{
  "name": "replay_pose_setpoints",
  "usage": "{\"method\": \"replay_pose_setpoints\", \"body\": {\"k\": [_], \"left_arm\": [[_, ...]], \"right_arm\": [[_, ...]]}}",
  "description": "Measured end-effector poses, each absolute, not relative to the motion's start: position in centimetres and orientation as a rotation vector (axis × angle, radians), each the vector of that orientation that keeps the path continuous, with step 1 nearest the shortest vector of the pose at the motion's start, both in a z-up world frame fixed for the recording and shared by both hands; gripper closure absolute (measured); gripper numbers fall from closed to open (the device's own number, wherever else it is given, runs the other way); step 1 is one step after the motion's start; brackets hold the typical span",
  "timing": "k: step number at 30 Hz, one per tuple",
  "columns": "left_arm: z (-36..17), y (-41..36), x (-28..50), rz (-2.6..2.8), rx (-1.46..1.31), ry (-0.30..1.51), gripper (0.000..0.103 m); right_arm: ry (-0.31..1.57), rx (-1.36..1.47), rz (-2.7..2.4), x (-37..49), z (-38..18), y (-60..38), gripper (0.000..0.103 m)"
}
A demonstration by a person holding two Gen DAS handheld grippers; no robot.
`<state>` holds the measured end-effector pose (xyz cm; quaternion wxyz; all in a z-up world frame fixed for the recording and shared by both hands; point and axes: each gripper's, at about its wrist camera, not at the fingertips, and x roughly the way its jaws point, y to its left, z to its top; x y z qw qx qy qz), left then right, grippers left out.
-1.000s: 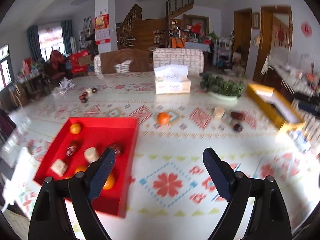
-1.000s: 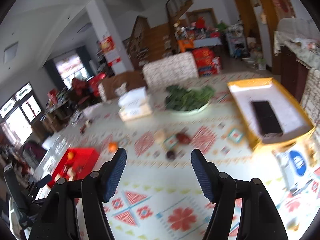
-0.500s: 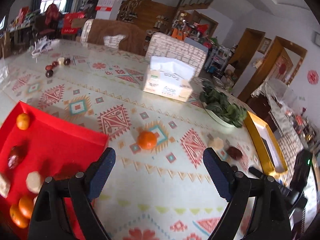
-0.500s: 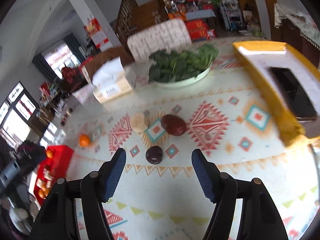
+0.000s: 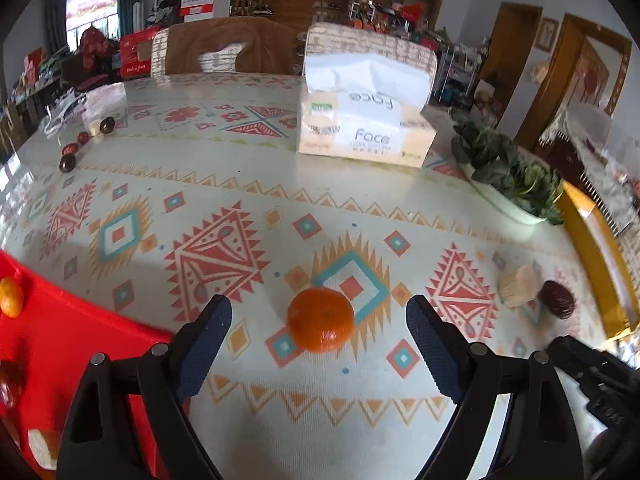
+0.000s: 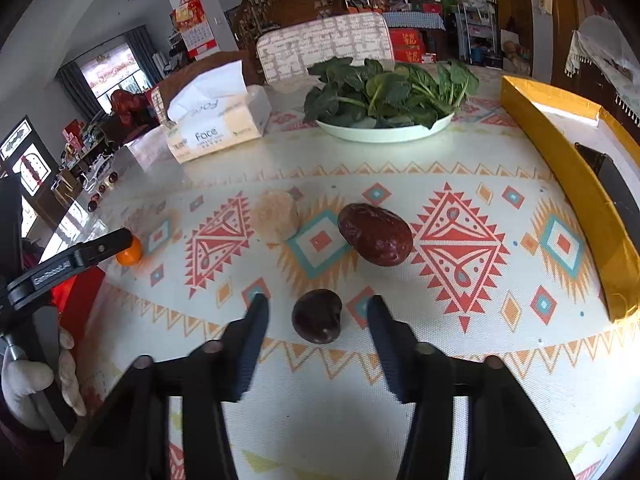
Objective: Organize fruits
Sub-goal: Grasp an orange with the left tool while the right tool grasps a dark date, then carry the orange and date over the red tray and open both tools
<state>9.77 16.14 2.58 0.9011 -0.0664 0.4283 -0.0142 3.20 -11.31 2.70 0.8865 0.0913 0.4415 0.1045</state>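
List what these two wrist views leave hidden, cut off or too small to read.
- Red tray, left wrist view: cut off by the frame edge and covered by the left claw; its full contents are unseen.
- Small dark fruits at the far table edge: too small to identify.
- Dark flat object in the yellow tray, right wrist view: cut off at the edge.

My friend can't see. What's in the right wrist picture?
The right hand-held gripper is closing around a small dark round fruit on a patterned tablecloth, not touching yet. Beyond lie a red date and a plate of greens.
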Motion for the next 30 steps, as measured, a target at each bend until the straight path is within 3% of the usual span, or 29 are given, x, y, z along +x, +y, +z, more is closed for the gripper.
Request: {"method": "replay_pose_setpoints", "body": {"k": [1, 3, 4, 5, 6, 7, 18, 30], "left_arm": [[2.4, 15.9, 10.0, -0.029, -0.122, 0.892, 0.015], [2.0, 15.4, 10.2, -0.03, -0.085, 0.905, 0.031], [1.8, 15.0, 10.2, -0.014, -0.047, 0.908, 0.034], [1.7, 14.8, 10.2, 0.003, -0.013, 0.906, 0.042], [1.6, 14.6, 10.2, 0.006, 0.005, 0.902, 0.063], [1.5, 14.6, 10.2, -0.021, -0.005, 0.914, 0.07], [3.1, 14.9, 7.2, -0.054, -0.084, 0.869, 0.07], [7.9, 17.7, -1.8, -0.122, -0.25, 0.755, 0.07]], "right_arm": [[0.911, 0.183, 0.211, 3.2, 2.8, -11.3, 0.059], [0.911, 0.183, 0.208, 3.2, 2.8, -11.4, 0.063], [0.909, 0.187, 0.208, 3.2, 2.7, -11.6, 0.064], [0.908, 0.196, 0.214, 3.1, 2.7, -11.7, 0.065], [0.907, 0.201, 0.218, 3.1, 2.7, -11.8, 0.07], [0.907, 0.207, 0.231, 3.1, 2.8, -11.7, 0.075], [0.855, 0.257, 0.257, 2.0, 3.8, -12.4, 0.077], [0.851, 0.421, 0.411, -0.1, 5.7, -11.8, 0.076]]}}
